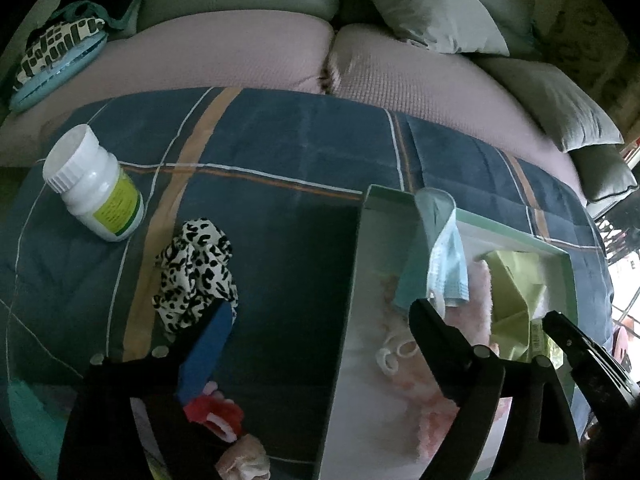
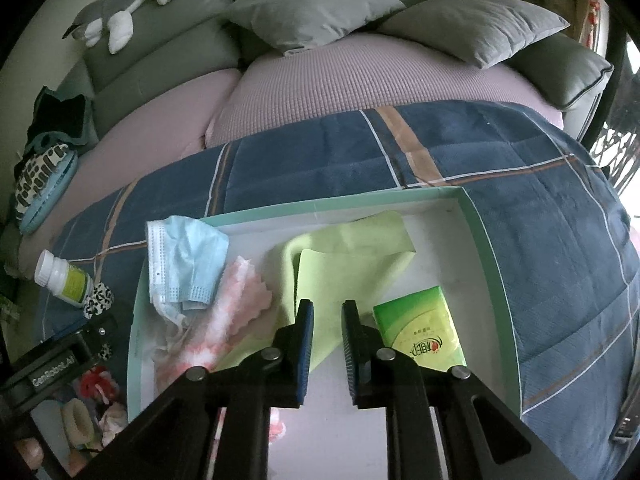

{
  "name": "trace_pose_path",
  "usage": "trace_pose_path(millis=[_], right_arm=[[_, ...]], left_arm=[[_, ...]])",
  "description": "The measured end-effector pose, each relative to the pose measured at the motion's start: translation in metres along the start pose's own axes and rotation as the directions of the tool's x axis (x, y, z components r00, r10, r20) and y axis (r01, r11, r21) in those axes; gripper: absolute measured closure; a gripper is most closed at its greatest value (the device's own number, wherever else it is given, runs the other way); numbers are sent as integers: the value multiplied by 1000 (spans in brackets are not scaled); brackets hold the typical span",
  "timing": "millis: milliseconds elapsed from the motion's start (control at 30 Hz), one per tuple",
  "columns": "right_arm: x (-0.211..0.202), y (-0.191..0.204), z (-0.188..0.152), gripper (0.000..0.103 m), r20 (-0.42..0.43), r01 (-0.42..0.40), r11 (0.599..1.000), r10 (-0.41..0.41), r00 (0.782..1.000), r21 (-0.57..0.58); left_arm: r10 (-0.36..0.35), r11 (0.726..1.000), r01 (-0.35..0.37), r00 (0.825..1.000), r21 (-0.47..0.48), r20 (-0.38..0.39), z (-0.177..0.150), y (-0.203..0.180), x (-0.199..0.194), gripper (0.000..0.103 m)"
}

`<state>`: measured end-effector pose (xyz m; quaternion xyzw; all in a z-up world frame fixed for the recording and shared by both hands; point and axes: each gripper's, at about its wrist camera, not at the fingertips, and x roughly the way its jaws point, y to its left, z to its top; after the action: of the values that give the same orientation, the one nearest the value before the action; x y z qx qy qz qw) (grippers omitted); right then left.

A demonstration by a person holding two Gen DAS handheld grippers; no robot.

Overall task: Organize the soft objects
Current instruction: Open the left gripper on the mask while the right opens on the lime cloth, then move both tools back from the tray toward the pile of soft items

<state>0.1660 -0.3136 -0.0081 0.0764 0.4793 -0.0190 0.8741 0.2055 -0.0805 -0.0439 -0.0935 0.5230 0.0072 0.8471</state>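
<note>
A shallow mint-rimmed white box point(image 2: 476, 220) lies on a blue plaid quilt point(image 2: 540, 216). It holds a blue face mask point(image 2: 188, 260), a pink fluffy cloth point(image 2: 236, 312), a green cloth point(image 2: 344, 248) and a green tissue pack point(image 2: 420, 332). My right gripper point(image 2: 327, 312) hovers open and empty over the green cloth. My left gripper point(image 1: 320, 312) is open wide; its left finger point(image 1: 208, 344) touches a leopard-print scrunchie point(image 1: 196, 272) on the quilt, left of the box point(image 1: 360, 240). The mask point(image 1: 448, 256) hangs over the box wall.
A white pill bottle point(image 1: 94, 184) lies on the quilt far left. Red and pink fluffy items point(image 1: 218, 412) lie near the front edge. Grey pillows point(image 2: 312, 4) and a plush toy point(image 2: 120, 8) sit at the back of the sofa. A patterned pouch point(image 2: 40, 184) rests at left.
</note>
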Motion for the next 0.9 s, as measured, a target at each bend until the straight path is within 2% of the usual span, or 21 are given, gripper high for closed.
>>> trace_pose_path(millis=[33, 100, 267, 367, 467, 900], right_arm=[[0, 0, 0, 84, 0, 4, 1000, -4, 1000, -2], [-1, 1, 0, 73, 2, 8, 1000, -8, 1000, -5], [-8, 4, -2, 71, 14, 14, 1000, -13, 1000, -18], [-12, 7, -4, 52, 24, 21, 999, -20, 1000, -32], [-19, 11, -5, 52, 40, 16, 999, -14, 999, -45], [-31, 27, -13, 39, 47, 30, 995, -25, 999, -96]], left_arm=[[2, 1000, -2, 1000, -2, 1, 0, 1, 0, 11], [9, 1000, -9, 1000, -7, 2, -2, 3, -1, 10], [21, 1000, -20, 1000, -12, 16, -4, 7, -6, 10], [26, 1000, -26, 999, -10, 26, -4, 10, -5, 9], [25, 1000, -25, 999, -11, 37, -6, 12, -9, 0], [5, 1000, -3, 994, -19, 109, -14, 20, -37, 0]])
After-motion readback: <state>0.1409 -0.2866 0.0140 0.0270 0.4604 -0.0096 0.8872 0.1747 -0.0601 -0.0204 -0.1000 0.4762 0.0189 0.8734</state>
